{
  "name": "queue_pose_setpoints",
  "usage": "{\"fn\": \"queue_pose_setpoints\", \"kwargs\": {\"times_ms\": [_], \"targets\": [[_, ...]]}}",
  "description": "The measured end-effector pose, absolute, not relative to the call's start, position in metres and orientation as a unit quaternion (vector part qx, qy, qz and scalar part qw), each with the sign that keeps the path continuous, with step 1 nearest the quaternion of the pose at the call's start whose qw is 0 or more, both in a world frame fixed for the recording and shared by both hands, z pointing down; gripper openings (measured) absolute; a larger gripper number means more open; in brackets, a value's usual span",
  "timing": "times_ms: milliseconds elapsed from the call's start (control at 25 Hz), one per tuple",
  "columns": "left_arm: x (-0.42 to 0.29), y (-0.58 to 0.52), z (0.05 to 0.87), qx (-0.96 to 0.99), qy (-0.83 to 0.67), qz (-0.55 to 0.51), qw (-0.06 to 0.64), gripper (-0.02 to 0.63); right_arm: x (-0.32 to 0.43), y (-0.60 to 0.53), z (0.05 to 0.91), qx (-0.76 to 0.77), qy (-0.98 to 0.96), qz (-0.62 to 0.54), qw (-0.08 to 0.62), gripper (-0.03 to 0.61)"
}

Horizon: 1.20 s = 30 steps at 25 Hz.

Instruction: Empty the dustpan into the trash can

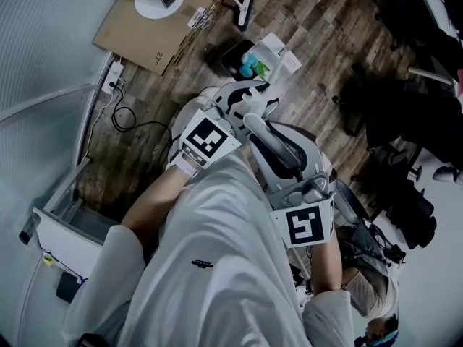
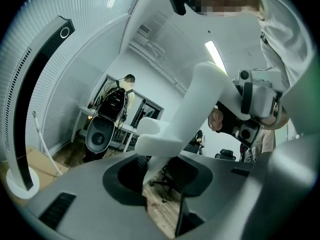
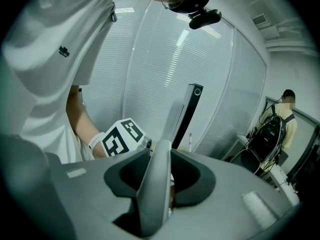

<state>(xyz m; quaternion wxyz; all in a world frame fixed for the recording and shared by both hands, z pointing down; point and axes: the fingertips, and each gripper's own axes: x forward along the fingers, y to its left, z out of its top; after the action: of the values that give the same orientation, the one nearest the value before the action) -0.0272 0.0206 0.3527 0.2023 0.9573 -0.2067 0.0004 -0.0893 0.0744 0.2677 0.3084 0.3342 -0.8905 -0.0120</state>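
Grey plastic sits between the jaws of my right gripper [image 3: 159,181]. It is a thin edge of the dustpan [image 3: 155,196], and the pads are closed on it from both sides. My left gripper [image 2: 161,181] is clamped on the dustpan's white handle [image 2: 200,104], which rises up and to the right out of the jaws toward my other hand.

In the head view both grippers sit just past my white shirt [image 1: 217,266], and the dustpan spans the gap between them. The trash can [image 1: 235,56] stands on the wooden floor [image 1: 311,42] a little beyond the left gripper. It is dark, with blue and white items showing inside. The dustpan lies on my side of the can, apart from it. A sheet of cardboard [image 1: 137,35] lies farther off, to the can's left.
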Motion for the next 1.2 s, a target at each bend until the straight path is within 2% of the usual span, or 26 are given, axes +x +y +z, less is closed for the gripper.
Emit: {"fn": "queue_pose_setpoints", "kwargs": {"times_ms": [1200], "targets": [[-0.043, 0.013, 0.366, 0.949, -0.232, 0.016, 0.210, 0.130, -0.097, 0.070, 0.279, 0.299, -0.899, -0.021, 0.318, 0.140]]}}
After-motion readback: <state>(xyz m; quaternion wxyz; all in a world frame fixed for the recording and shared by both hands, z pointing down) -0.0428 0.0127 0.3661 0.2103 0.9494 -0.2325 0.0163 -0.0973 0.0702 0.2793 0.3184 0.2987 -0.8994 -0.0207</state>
